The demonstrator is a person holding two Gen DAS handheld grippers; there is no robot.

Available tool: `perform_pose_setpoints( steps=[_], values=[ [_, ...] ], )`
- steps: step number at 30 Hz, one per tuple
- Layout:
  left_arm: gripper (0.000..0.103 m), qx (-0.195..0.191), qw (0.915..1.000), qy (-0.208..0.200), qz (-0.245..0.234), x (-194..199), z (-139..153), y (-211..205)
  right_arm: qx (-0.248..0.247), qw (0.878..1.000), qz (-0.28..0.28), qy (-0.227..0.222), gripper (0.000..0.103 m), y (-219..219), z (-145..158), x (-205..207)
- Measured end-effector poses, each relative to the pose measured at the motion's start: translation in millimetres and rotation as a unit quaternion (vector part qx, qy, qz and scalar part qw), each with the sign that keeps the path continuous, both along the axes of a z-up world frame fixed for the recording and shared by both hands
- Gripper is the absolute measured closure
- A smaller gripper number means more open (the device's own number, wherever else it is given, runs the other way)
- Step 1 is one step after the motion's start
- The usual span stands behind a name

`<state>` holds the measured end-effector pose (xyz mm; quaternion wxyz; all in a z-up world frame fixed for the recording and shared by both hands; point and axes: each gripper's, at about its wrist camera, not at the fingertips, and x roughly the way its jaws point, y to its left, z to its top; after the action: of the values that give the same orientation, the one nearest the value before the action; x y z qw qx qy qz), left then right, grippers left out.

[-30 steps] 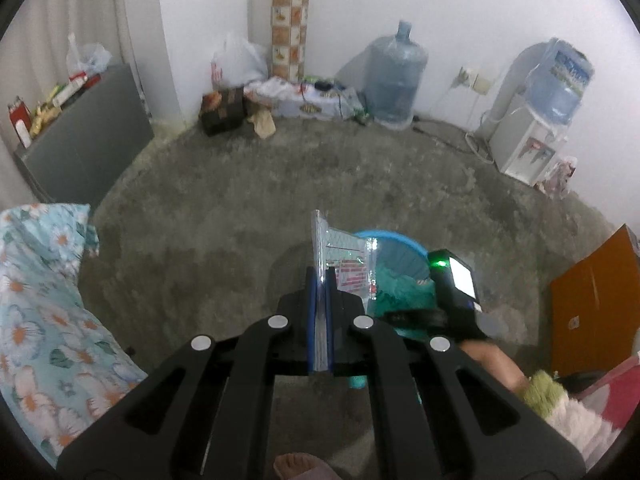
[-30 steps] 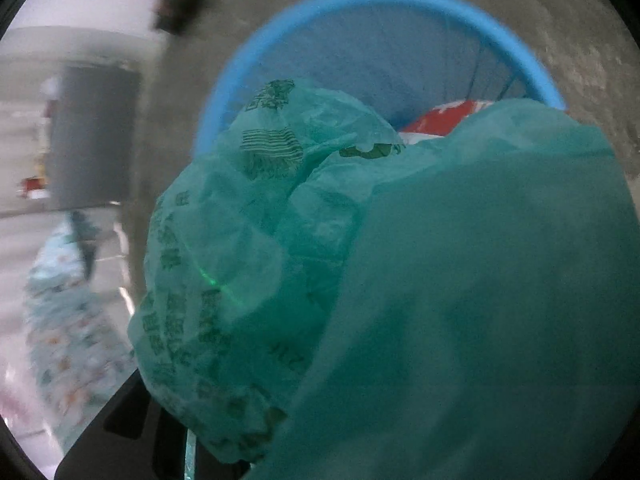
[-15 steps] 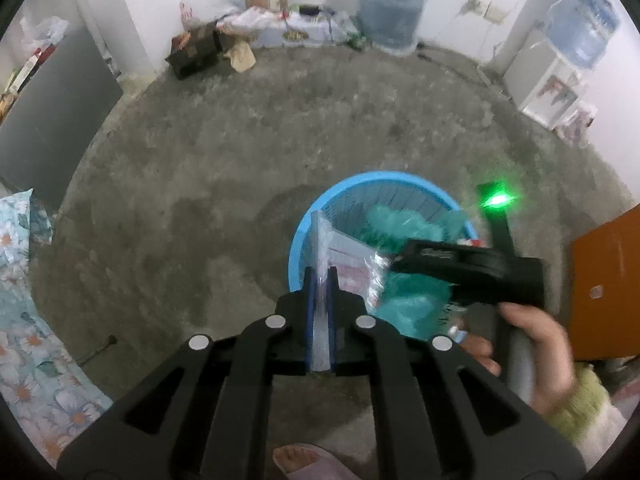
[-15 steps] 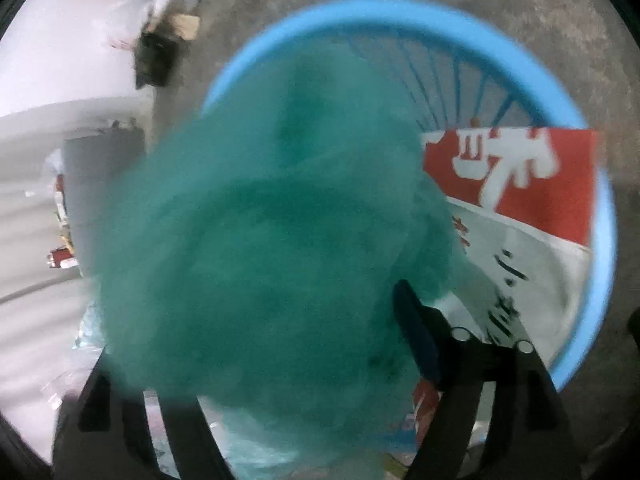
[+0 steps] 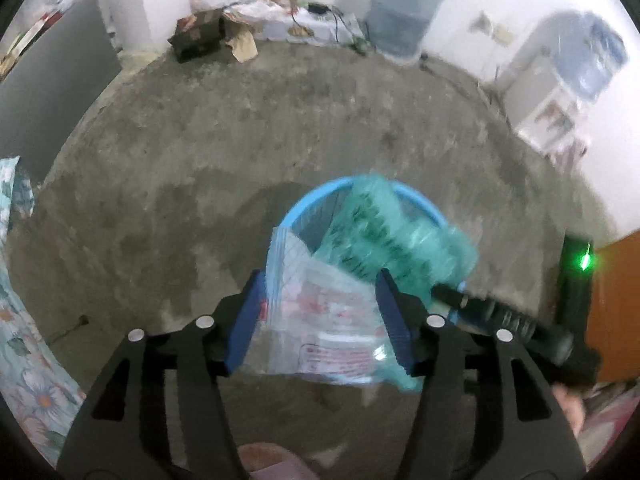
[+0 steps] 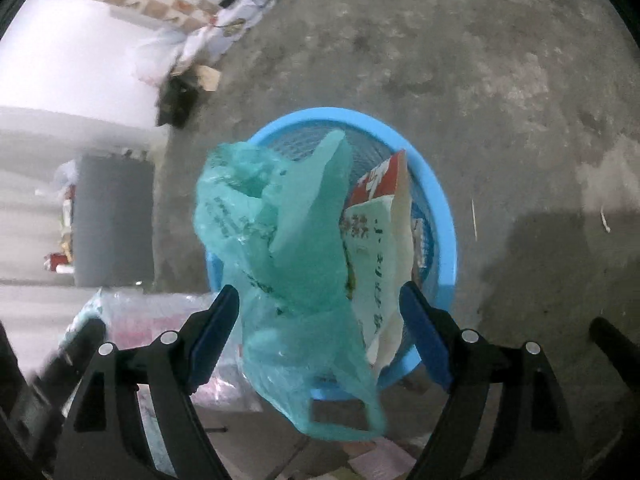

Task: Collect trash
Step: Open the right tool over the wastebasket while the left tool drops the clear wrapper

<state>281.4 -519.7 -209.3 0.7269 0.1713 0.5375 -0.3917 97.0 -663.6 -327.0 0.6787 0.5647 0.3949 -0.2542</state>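
A blue plastic basket (image 5: 424,206) (image 6: 444,216) stands on the concrete floor. My left gripper (image 5: 320,312) is open, and a clear plastic bag with red print (image 5: 320,320) hangs loose between its jaws just above the basket's near rim. My right gripper (image 6: 320,328) is open above the basket, and a green plastic bag (image 6: 280,232) (image 5: 384,236) falls between its jaws toward the basket. A red and white paper packet (image 6: 380,216) stands inside the basket.
A grey cabinet (image 5: 48,92) stands at the left, a floral cloth (image 5: 24,360) at the near left. Boxes and bags (image 5: 208,36), a large water bottle (image 5: 404,12) and a water dispenser (image 5: 560,92) line the far wall. An orange board (image 5: 616,304) stands at the right.
Both grippers have opened. The clear bag that the left gripper pinched now hangs loose. The green bag has left the right gripper and drops at the basket.
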Motion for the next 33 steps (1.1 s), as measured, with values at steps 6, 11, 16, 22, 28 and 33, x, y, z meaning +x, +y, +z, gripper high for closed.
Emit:
perform_pose_setpoints(
  steps=[6, 11, 16, 22, 28, 33],
  values=[
    [0.038, -0.022, 0.9992, 0.029, 0.015, -2.9, 15.9, 7.1, -0.026, 0.998, 0.014, 0.05, 0.022, 4.1, -3.7, -7.1],
    [0.037, -0.059, 0.9964, 0.056, 0.021, -2.7, 26.4, 18.1, -0.077, 0.996, -0.009, 0.035, 0.022, 10.5, 26.8, -28.5],
    [0.037, -0.077, 0.9936, 0.076, 0.034, -1.5, 36.0, 24.1, -0.146, 0.989, -0.016, 0.006, 0.022, 27.8, 68.2, -40.4],
    [0.037, -0.115, 0.9906, 0.062, 0.042, -0.8, 91.2, 52.1, -0.212, 0.977, -0.002, -0.021, 0.028, 45.0, 100.5, -38.9],
    [0.037, -0.105, 0.9928, 0.021, 0.055, 1.6, 161.7, 100.1, -0.201, 0.975, 0.082, 0.039, 0.06, 39.0, 69.0, 18.4],
    [0.037, -0.115, 0.9915, 0.006, 0.061, 3.3, 210.3, 163.5, -0.132, 0.953, 0.192, 0.196, 0.072, 25.7, -33.0, 90.6]
  ],
)
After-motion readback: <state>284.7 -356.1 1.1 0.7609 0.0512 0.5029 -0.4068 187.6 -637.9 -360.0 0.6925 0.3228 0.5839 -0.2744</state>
